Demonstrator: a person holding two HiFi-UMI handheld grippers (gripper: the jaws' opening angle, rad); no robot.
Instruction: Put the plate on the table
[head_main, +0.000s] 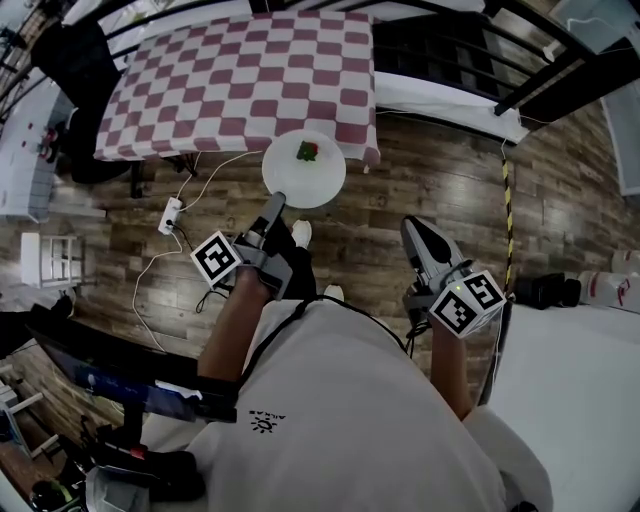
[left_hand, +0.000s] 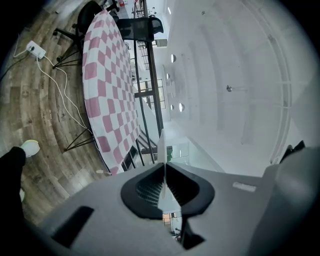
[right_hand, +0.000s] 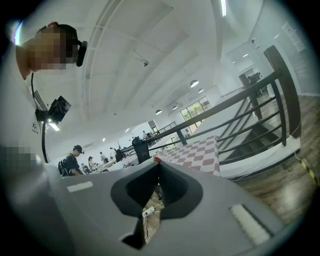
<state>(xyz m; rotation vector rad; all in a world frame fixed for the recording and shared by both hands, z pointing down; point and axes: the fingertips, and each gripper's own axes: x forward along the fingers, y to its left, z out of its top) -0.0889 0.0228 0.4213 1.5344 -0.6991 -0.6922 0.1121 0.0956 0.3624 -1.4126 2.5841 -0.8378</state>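
Your left gripper is held out ahead of you on an extended forearm, pointing level toward the table. Its jaws are clamped on the near rim of the plate. In the left gripper view the plate shows edge-on as a thin white line pinched between the pads. The plate sits straight ahead of that claw, and a small red and green item lies on its far half.

Your right gripper is off to the right of the left one and drawn further back. It is tipped slightly down, jaws together, nothing between them.

Edges: the plate's far rim reaches the near edge of the checked cloth. Wood floor lies under both claws. A power strip with a white cable lies to the left of the left claw.

Writing: square markers on both cubes. The small print on your shirt is too small to read.
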